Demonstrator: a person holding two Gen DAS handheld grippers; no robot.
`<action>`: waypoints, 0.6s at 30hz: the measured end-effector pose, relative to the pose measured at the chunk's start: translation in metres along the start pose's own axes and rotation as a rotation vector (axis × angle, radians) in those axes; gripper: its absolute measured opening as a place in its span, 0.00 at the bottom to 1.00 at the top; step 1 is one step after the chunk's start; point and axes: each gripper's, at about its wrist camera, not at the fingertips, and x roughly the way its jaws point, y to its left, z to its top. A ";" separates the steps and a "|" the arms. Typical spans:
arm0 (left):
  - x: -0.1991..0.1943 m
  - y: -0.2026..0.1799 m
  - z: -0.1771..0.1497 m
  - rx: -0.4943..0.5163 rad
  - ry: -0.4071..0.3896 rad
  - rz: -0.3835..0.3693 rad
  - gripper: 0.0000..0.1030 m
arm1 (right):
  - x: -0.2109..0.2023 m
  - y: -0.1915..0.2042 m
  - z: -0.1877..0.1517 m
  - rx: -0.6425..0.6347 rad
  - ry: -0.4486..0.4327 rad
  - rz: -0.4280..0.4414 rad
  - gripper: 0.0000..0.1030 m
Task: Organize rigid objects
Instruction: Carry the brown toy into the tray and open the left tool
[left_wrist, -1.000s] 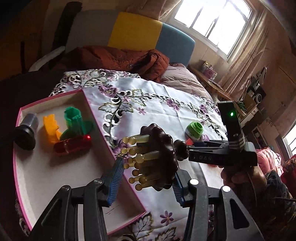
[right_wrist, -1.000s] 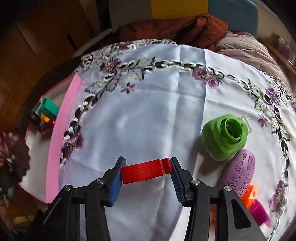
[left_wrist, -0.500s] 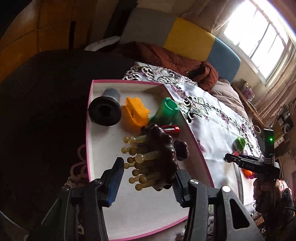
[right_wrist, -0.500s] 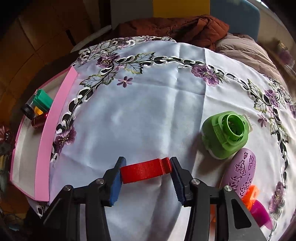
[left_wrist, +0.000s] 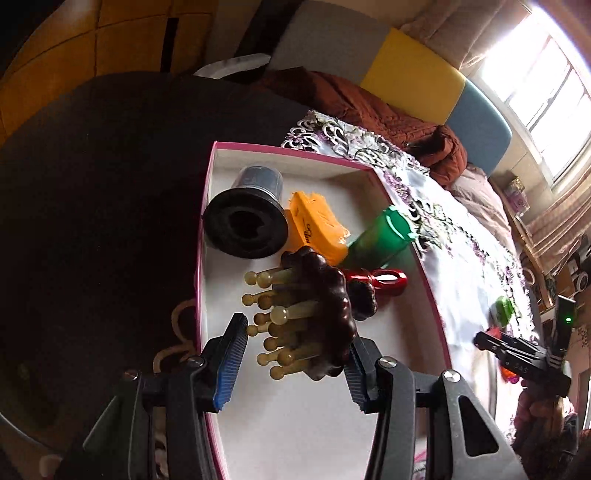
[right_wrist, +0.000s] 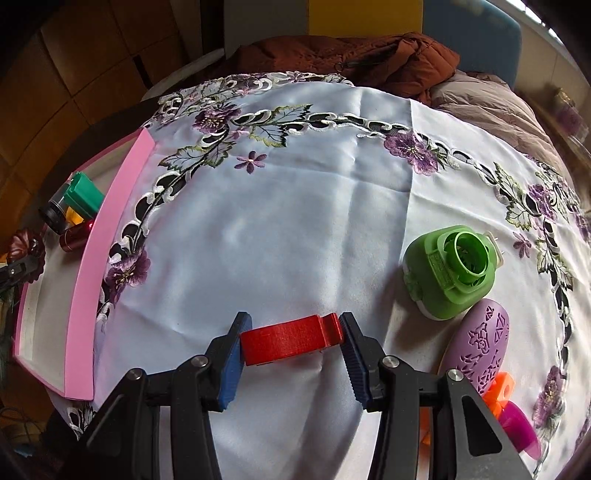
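Left wrist view: the left gripper (left_wrist: 291, 350), jaws clamped on the brown massage brush (left_wrist: 325, 314), has swung from the tablecloth to above the pink-rimmed tray (left_wrist: 201, 258); its pegs point left, toward the black canister (left_wrist: 245, 229).

Right wrist view: the right gripper (right_wrist: 291, 343) jaws grip the red block (right_wrist: 291, 338), long axis crosswise, above the bench (right_wrist: 295, 221); the green part (right_wrist: 448, 271) shows clearly only here.

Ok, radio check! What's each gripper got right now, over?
Left gripper holds the dark massager above the pink box. Right gripper shut on the red block over the tablecloth. Nothing blocking.
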 end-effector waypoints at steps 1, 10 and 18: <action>0.006 0.001 0.004 0.001 0.010 0.015 0.48 | 0.000 0.000 0.000 -0.001 -0.001 -0.001 0.48; 0.014 -0.002 0.016 0.041 -0.028 0.065 0.57 | 0.000 0.001 0.001 -0.012 -0.003 -0.008 0.47; 0.001 -0.008 0.007 0.089 -0.075 0.130 0.62 | 0.001 0.001 0.002 -0.017 -0.004 -0.014 0.47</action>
